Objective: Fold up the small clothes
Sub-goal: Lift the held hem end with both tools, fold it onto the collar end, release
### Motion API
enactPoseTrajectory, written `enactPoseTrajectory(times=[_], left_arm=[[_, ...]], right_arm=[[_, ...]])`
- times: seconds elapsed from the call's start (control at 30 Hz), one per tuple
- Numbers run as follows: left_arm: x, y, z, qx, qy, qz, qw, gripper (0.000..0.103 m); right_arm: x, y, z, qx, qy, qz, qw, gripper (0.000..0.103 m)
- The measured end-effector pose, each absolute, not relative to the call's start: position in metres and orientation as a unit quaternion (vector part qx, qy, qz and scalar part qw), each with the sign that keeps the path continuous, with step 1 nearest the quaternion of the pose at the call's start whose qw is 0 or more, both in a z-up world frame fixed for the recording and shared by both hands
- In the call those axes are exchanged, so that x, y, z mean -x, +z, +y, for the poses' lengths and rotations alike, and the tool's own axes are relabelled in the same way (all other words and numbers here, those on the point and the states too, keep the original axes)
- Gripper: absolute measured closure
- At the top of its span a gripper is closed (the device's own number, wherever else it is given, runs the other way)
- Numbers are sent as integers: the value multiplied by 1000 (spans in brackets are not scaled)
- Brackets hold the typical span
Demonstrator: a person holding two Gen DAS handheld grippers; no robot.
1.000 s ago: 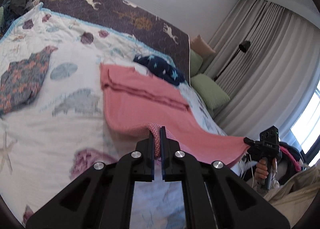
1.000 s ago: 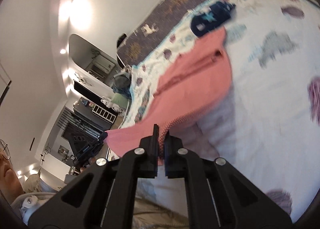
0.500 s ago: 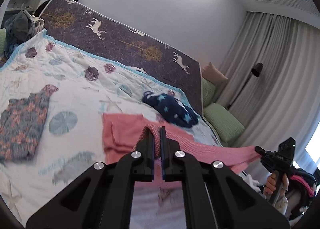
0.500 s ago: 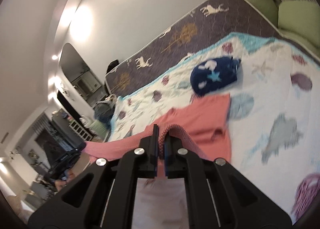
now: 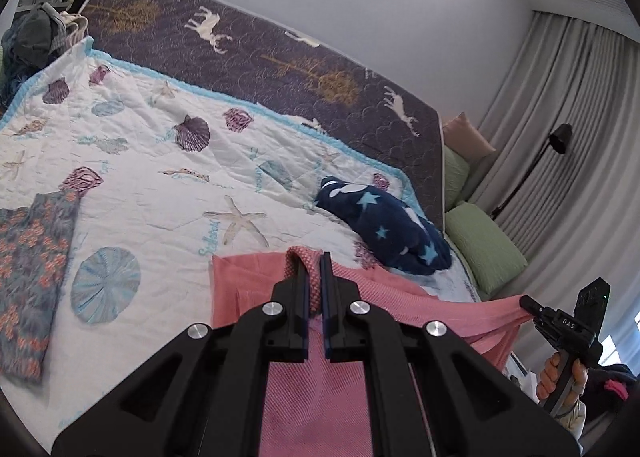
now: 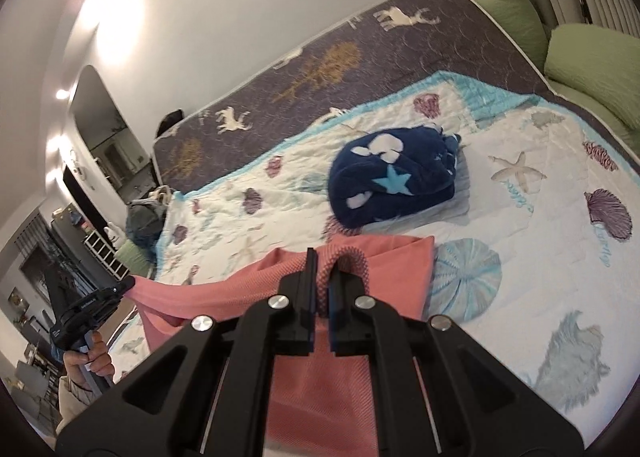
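Left wrist view: left gripper (image 5: 315,277) is clamped on a bunched edge of the pink garment (image 5: 320,389), lower centre of frame; the cloth runs to lower right, where the right gripper (image 5: 530,303) pinches the other corner. Right wrist view agrees: right gripper (image 6: 323,277) closed on a pink loop, garment's far end lying on the quilt (image 6: 540,217) just below the navy star blanket (image 6: 392,185). Looks like mid-fold, near edge lifted. Next: carry both corners forward evenly, lay them on the far edge, then release.
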State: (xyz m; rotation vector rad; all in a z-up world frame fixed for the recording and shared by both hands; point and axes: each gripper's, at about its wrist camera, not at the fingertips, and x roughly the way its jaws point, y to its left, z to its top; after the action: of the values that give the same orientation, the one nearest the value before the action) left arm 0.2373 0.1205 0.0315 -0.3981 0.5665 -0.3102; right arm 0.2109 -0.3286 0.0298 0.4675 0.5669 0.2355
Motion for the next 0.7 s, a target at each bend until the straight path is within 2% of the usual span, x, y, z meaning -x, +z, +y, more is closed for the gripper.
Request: enactPoseTrajectory(times=[0.33, 0.47, 0.5, 0.7], left_arm=[[-344, -23, 100, 161, -132, 341, 917, 99], [-366, -61, 101, 160, -115, 380, 904, 98], [-369, -68, 102, 161, -113, 387, 901, 98], [-370, -81, 112, 186, -121, 393, 892, 97]], right_arm=[[-310, -37, -336, -229, 52, 369, 899, 99], [-331, -71, -339, -236, 52, 406, 881, 92], [-332, -76, -341, -242, 55, 409, 878, 89], [-331, -72, -351, -265, 60, 402, 875, 89]])
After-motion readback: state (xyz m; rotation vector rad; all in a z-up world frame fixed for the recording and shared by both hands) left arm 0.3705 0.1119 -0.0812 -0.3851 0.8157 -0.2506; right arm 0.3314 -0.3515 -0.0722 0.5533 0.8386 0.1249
